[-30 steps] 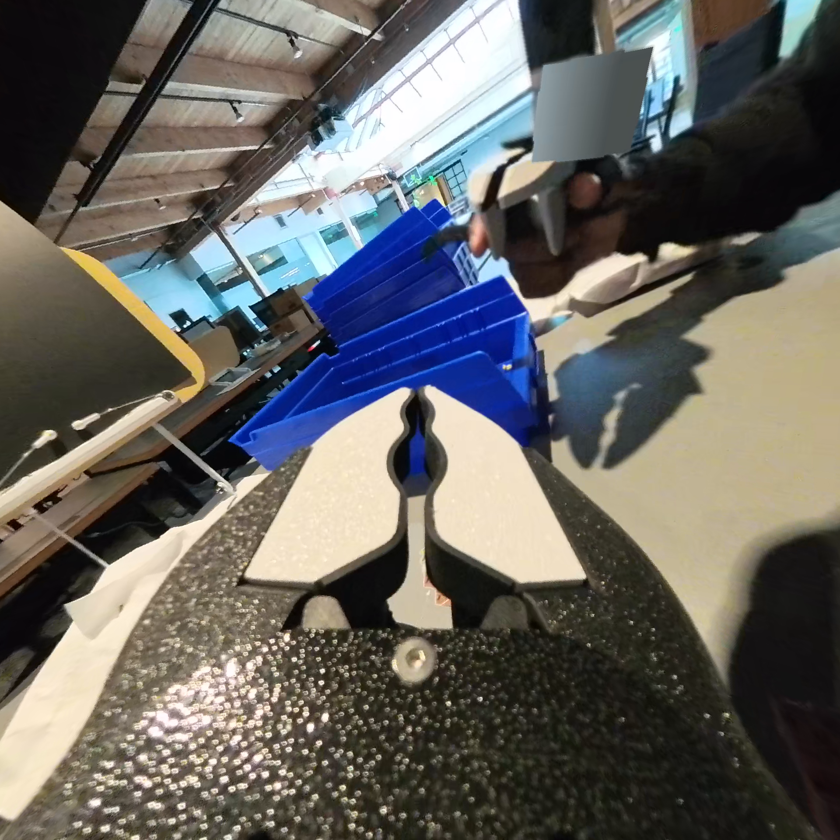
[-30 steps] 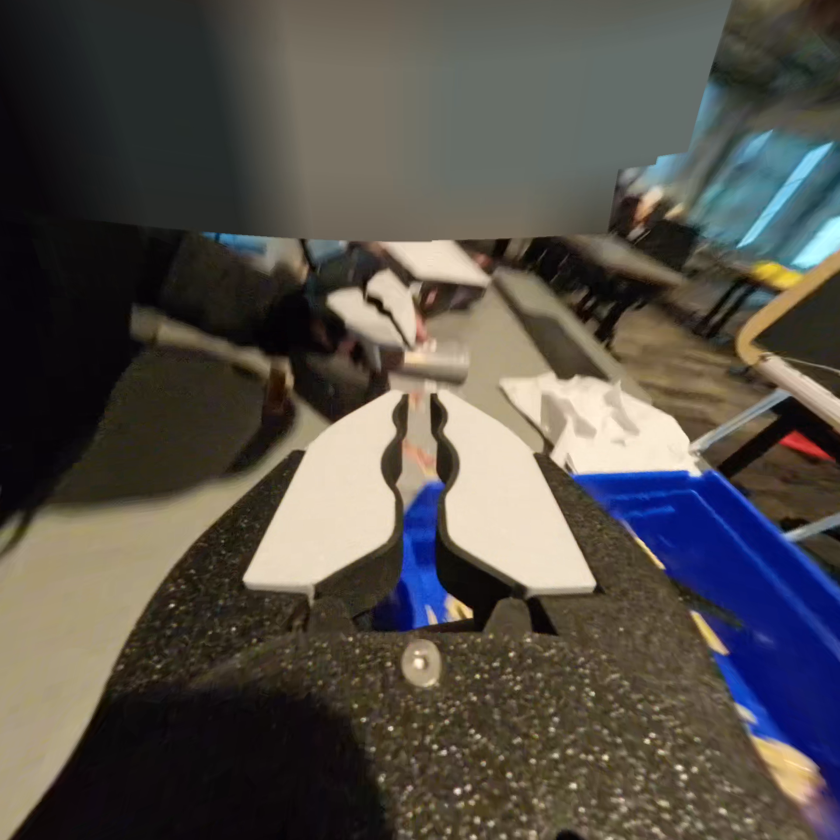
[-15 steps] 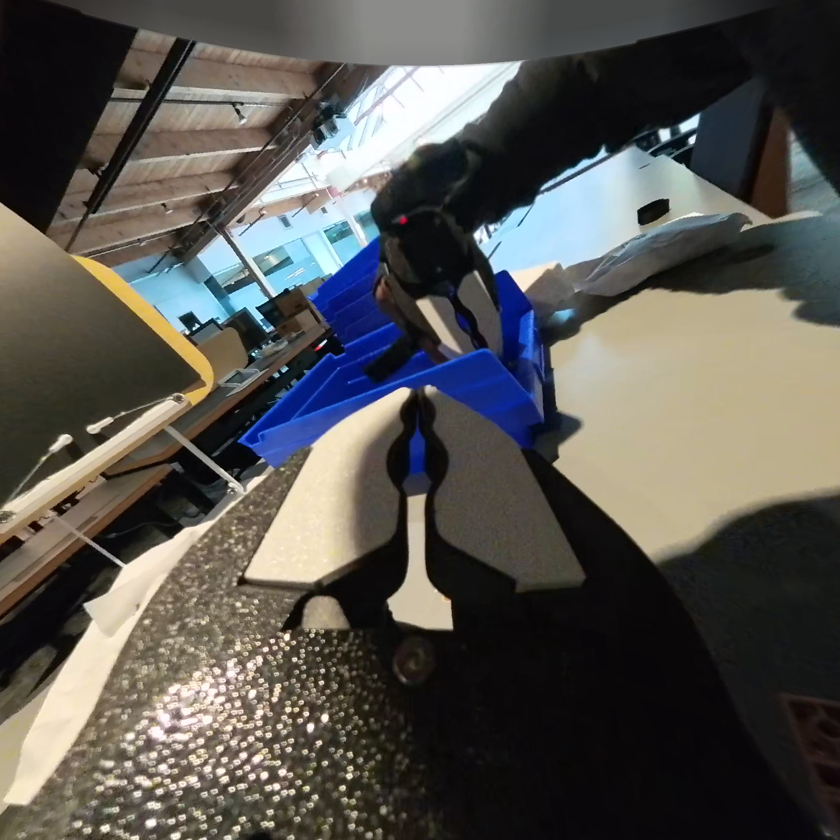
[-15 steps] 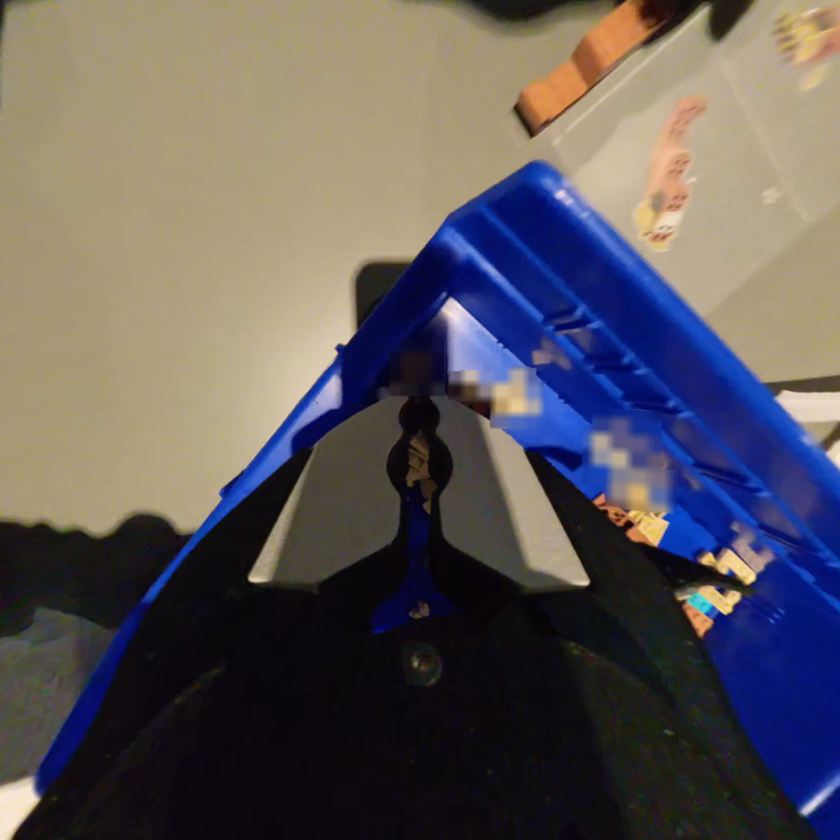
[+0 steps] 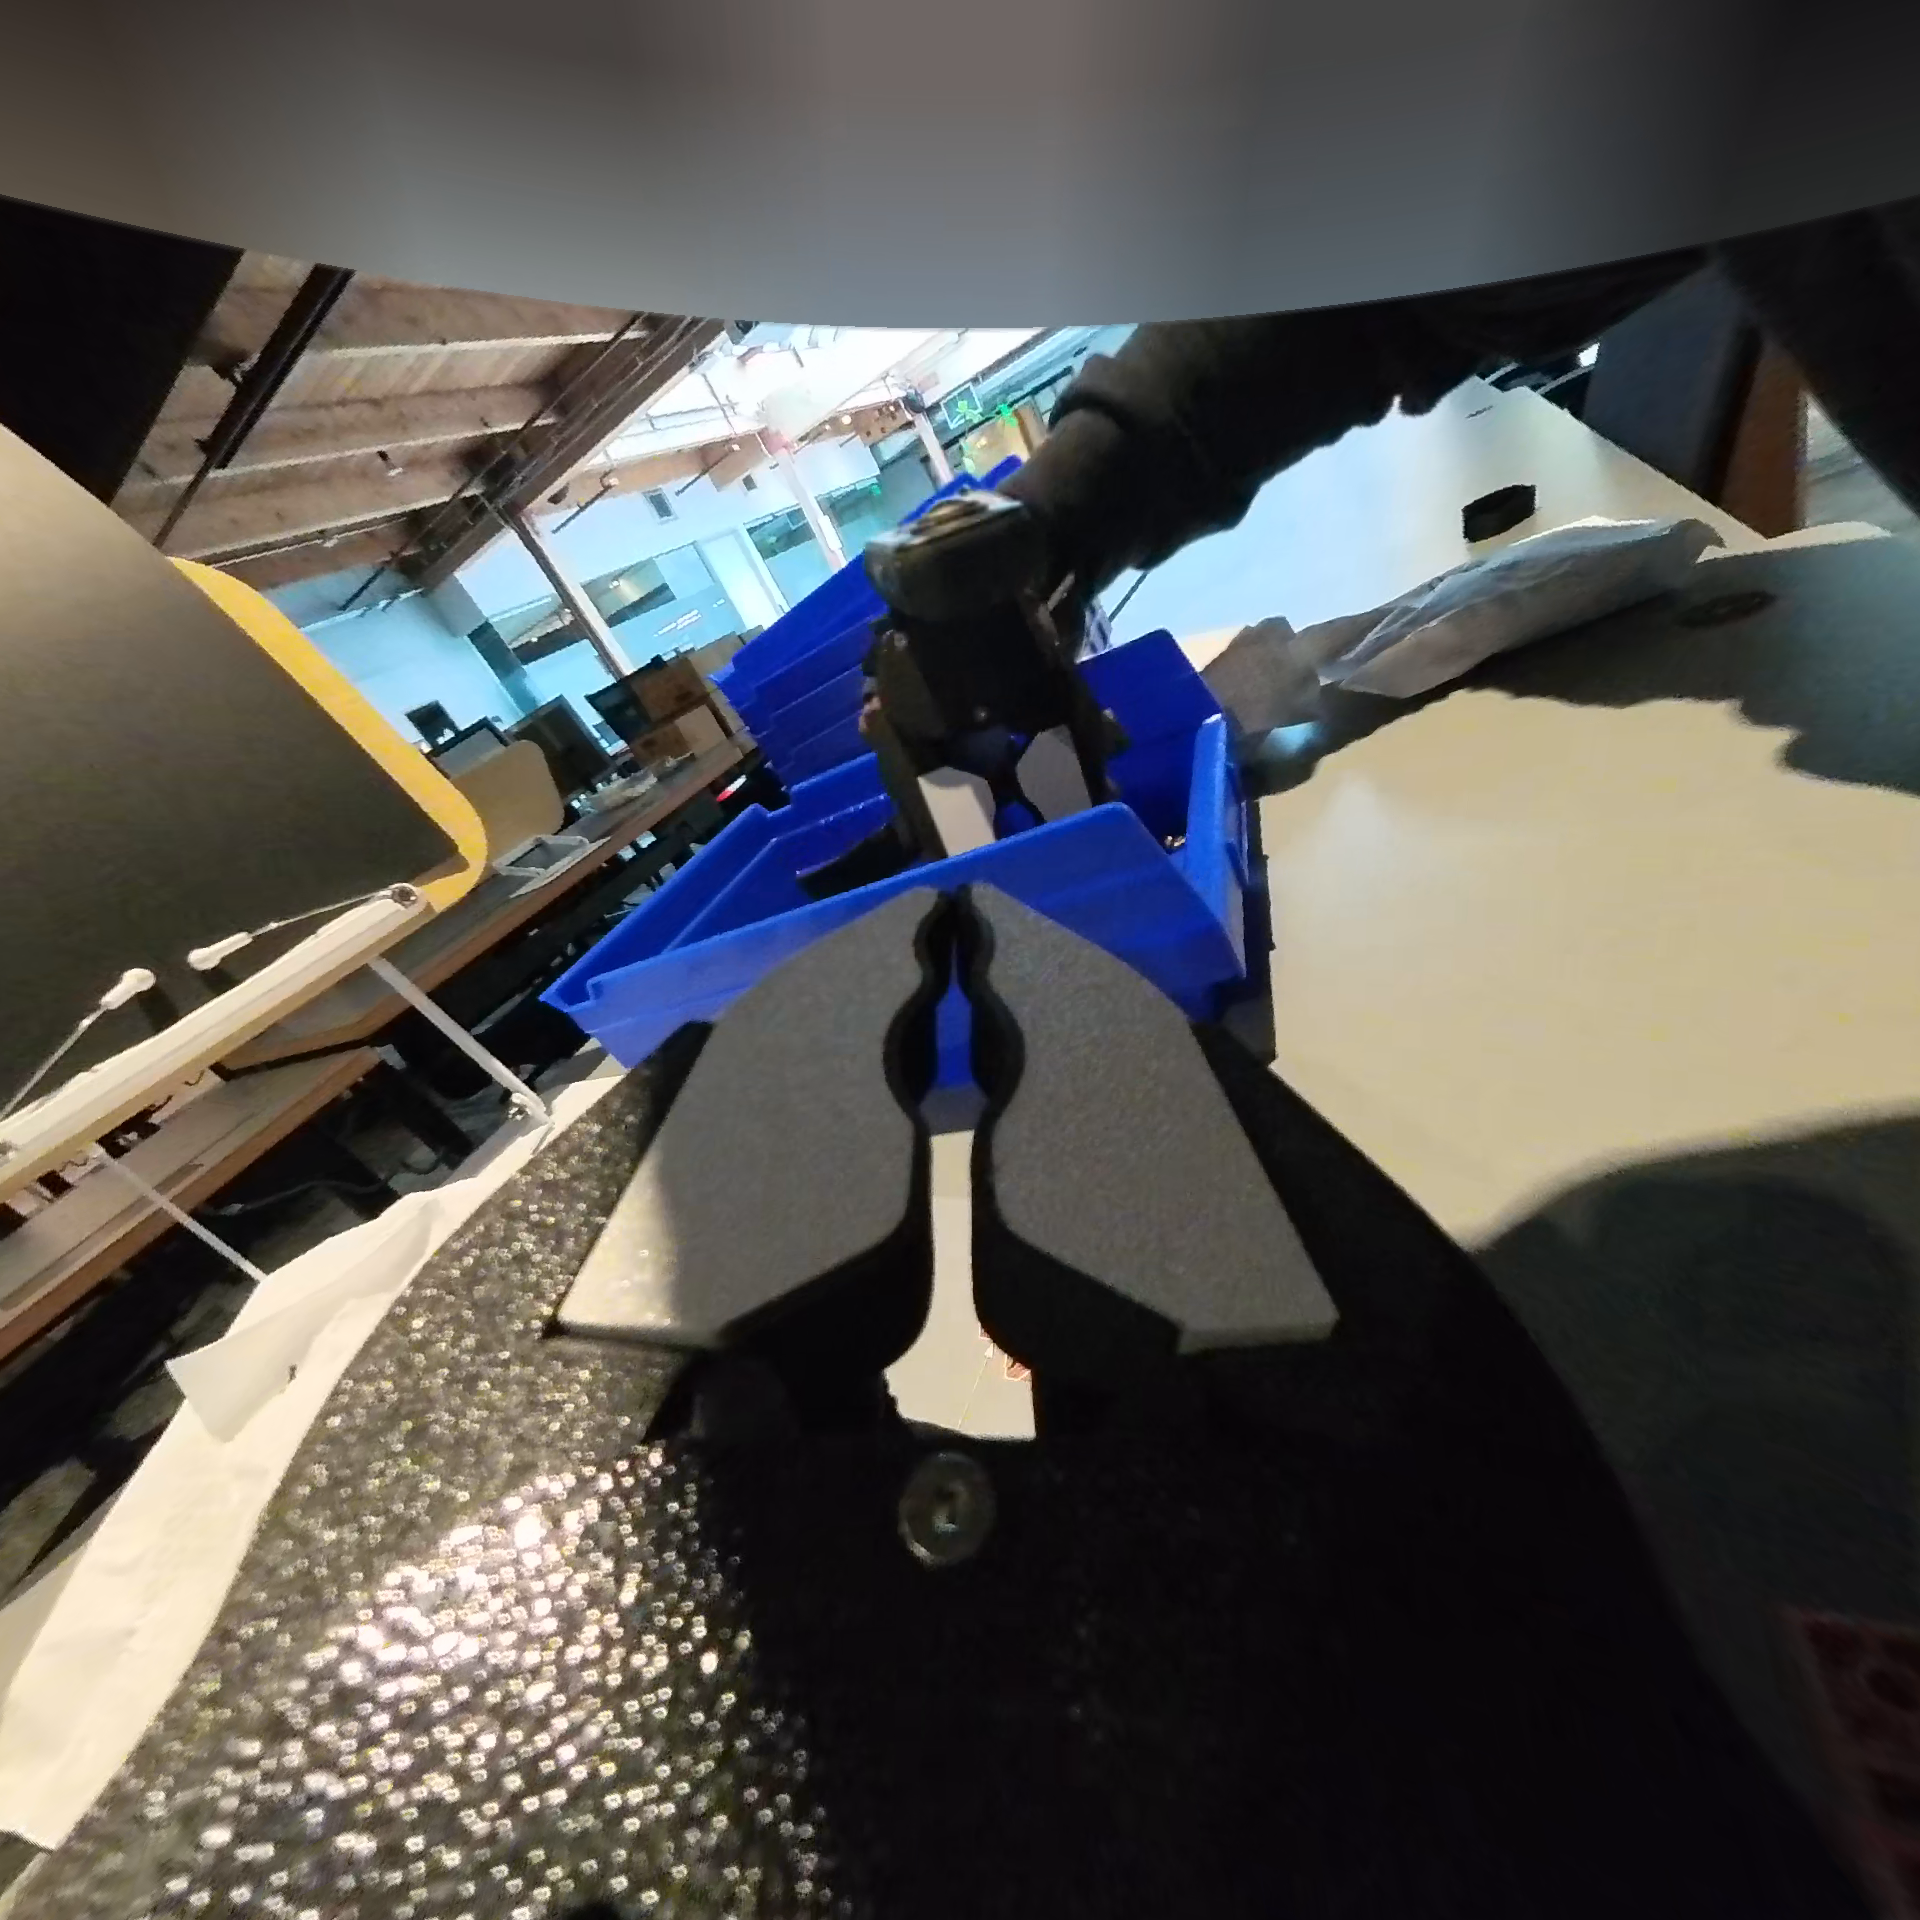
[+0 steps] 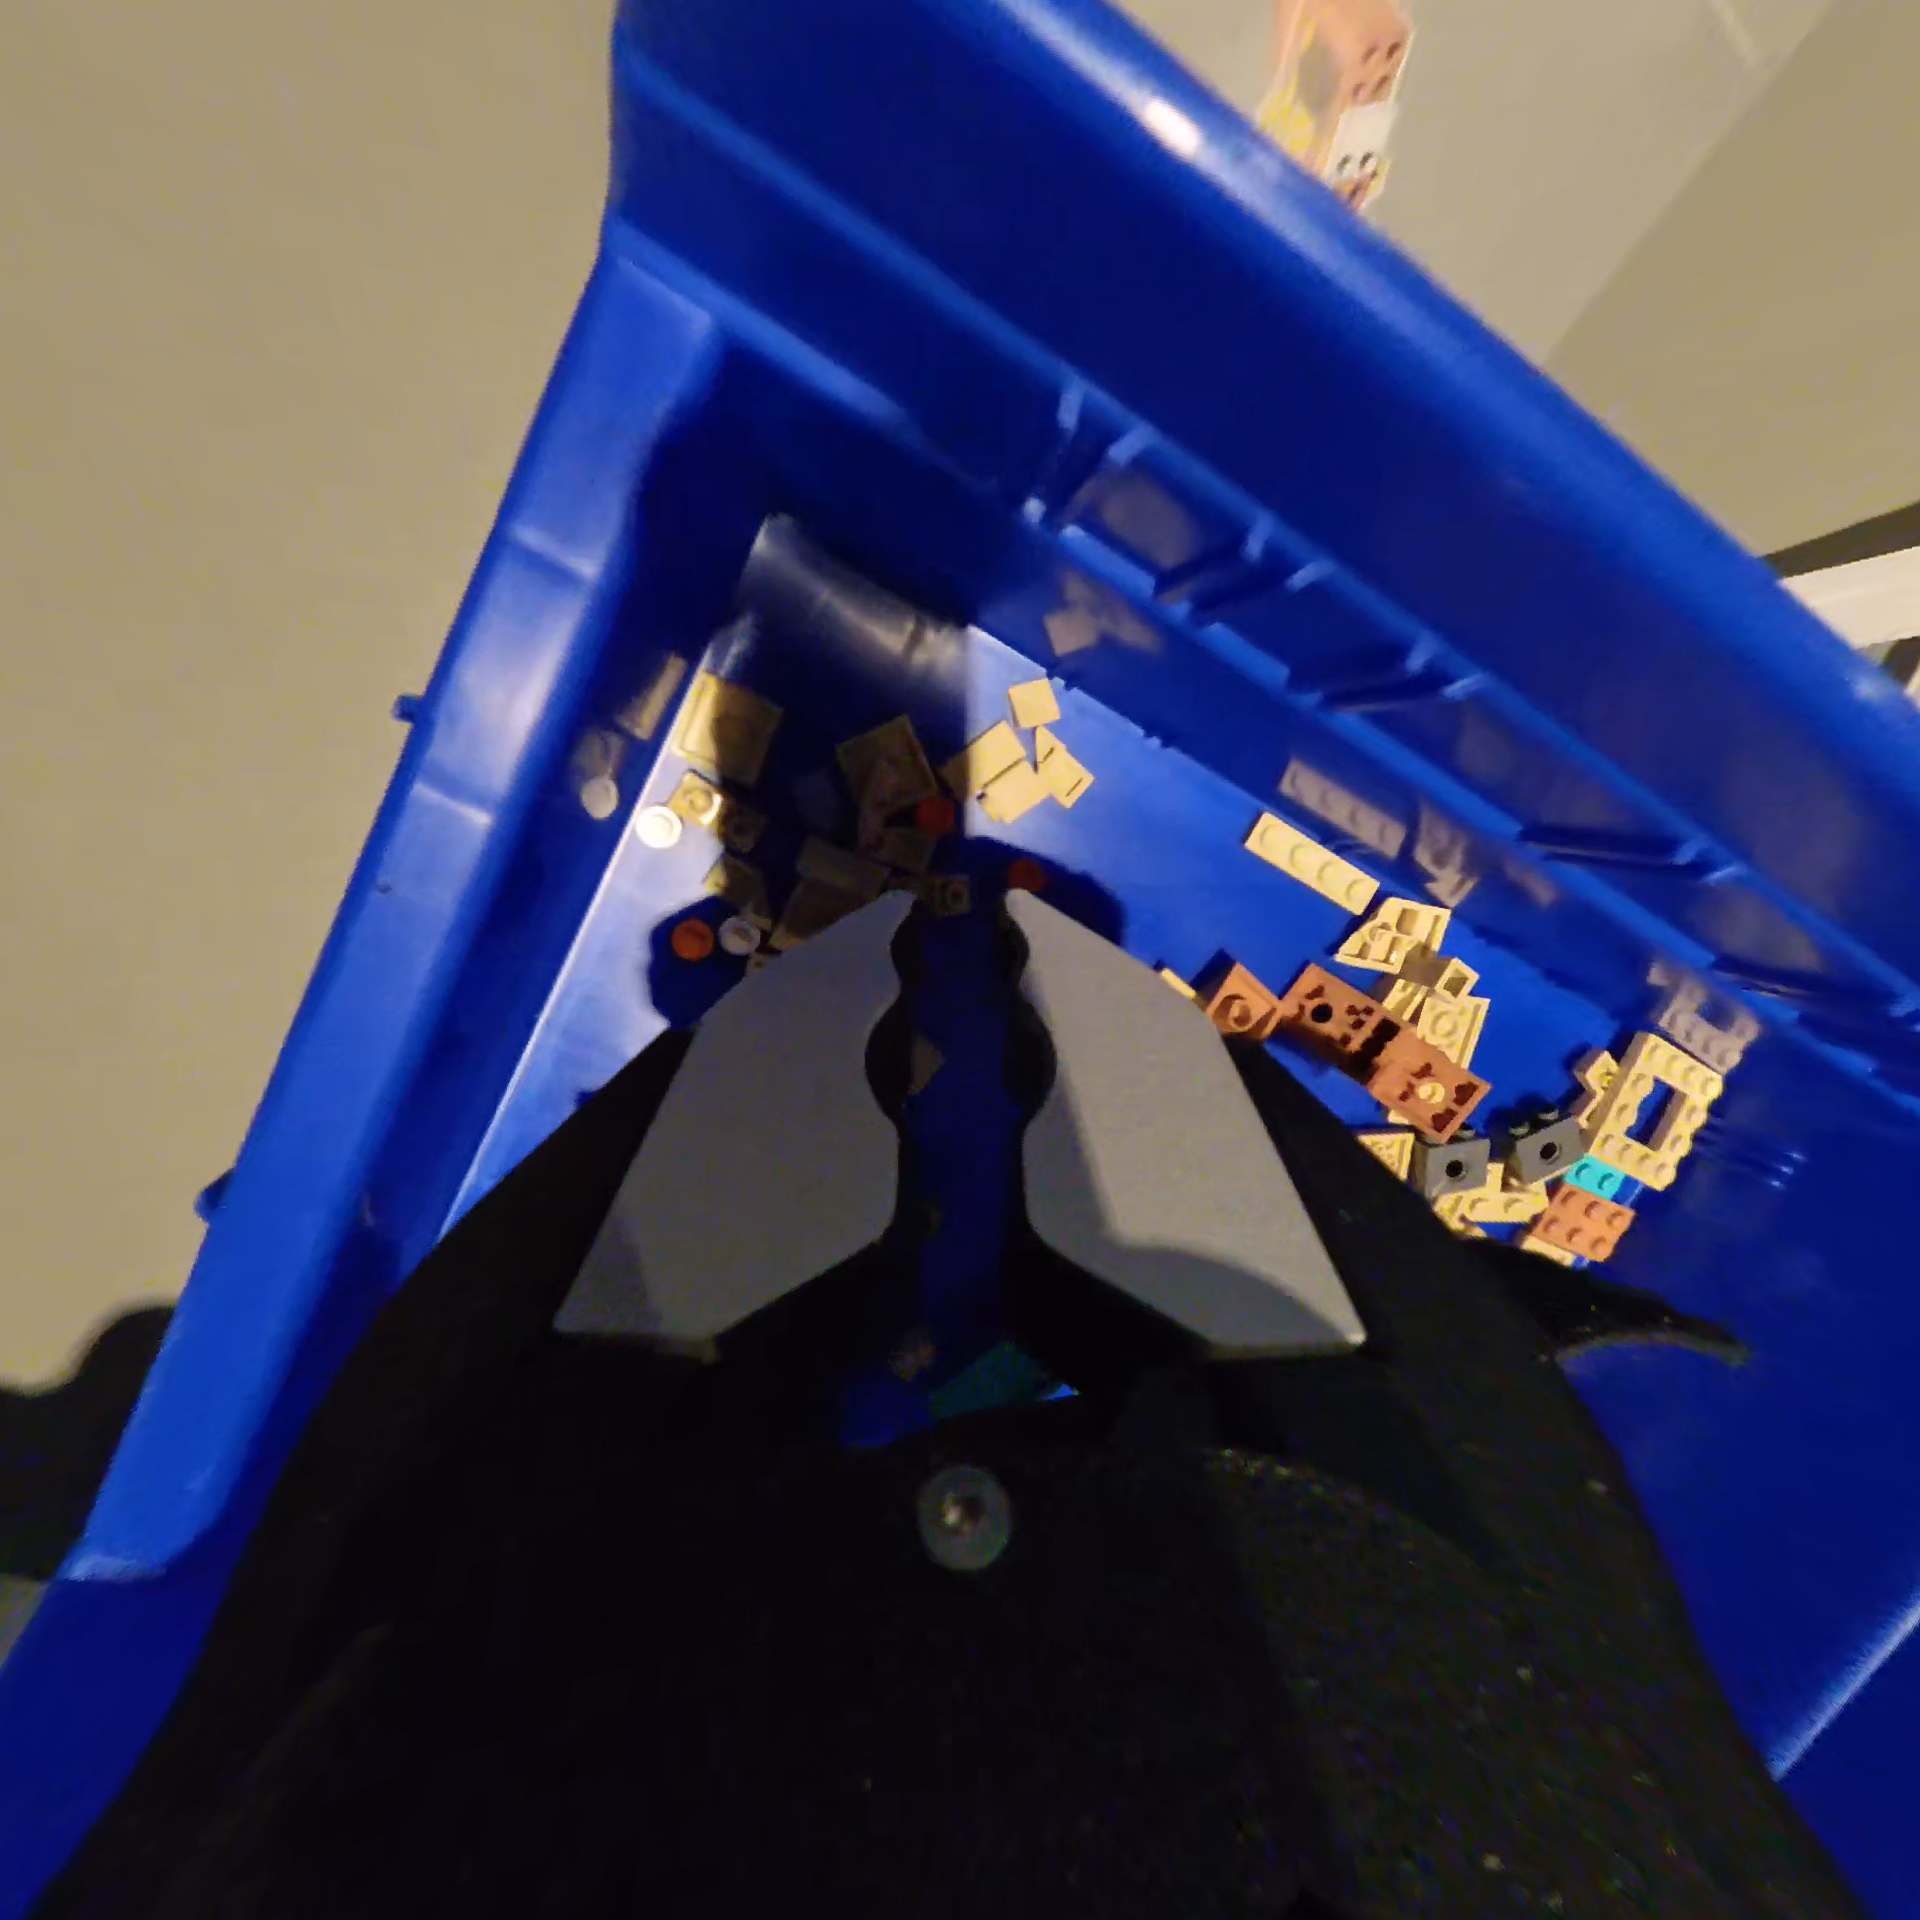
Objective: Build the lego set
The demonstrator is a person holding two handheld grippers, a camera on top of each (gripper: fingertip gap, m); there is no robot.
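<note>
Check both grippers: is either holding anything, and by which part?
Nothing held. The right gripper is open over loose bricks in the blue bin; the left gripper is shut, empty.

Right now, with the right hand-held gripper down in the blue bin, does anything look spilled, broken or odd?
Nothing stands out. The blue bin sits flat on the table, its loose lego pieces all inside. The right hand-held gripper hangs open above them, holding nothing.

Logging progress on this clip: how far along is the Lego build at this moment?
Early, by the look of it. Done: a small tan assembly lies on the table beyond the blue bin. In hand: the right gripper, open and empty, is down in the bin over a pile of loose tan pieces. The left gripper is shut and idle beside the bin. Left: the brown bricks and other pieces in the bin are unplaced.
</note>
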